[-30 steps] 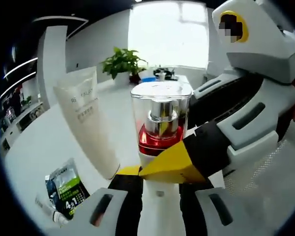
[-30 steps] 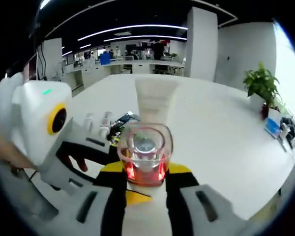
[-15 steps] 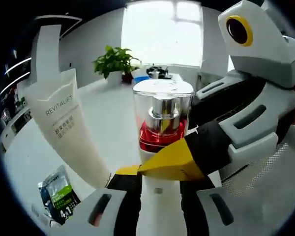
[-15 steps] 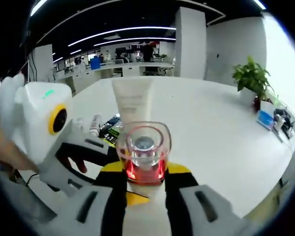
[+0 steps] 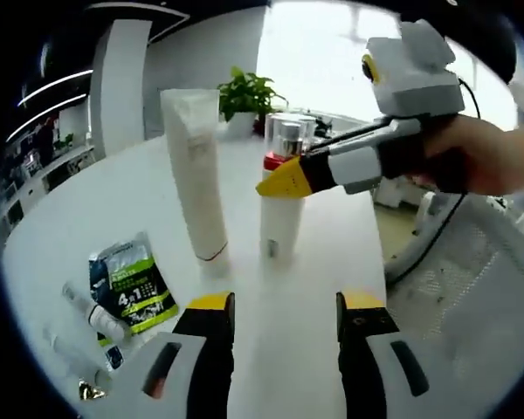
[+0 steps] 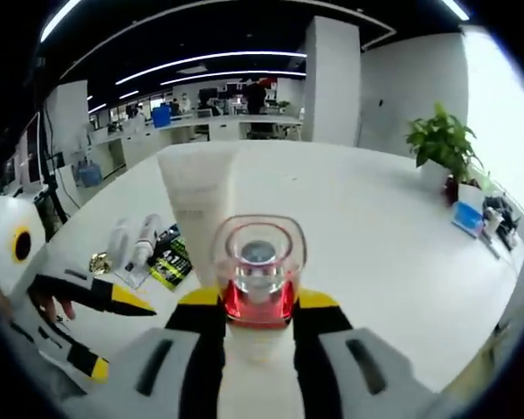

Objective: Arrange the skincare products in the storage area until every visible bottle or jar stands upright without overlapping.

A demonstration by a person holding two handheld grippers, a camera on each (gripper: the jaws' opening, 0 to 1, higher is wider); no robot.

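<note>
Bottle (image 5: pixel 281 196): pump type, clear cap over a red collar, white body. Stands upright on the table (image 5: pixel 96 201), straight ahead of the left tongs (image 5: pixel 278 321) and apart from them. The right tongs (image 6: pixel 255 314) are clamped on it just under the collar.

Tube (image 5: pixel 197 175): white, standing on its cap just beside the bottle on its left in the left gripper view, not touching it. In the right gripper view it rises behind the bottle.

Left tongs: jaws spread, nothing between them.

Progress, as judged: bottle and tube both stand without overlap; the bottle has yet to be let go. Left lying flat on the table, to the left of the left tongs: a green-and-black sachet (image 5: pixel 133 285) and some small slim tubes (image 5: pixel 89 316) near it. Whether these count as targets cannot be told.

Surface: large white table, glossy.

Room: open office. A potted plant (image 5: pixel 249 94) before a bright window beyond the bottle; a white pillar, ceiling light strips and rows of desks farther off in the right gripper view.
</note>
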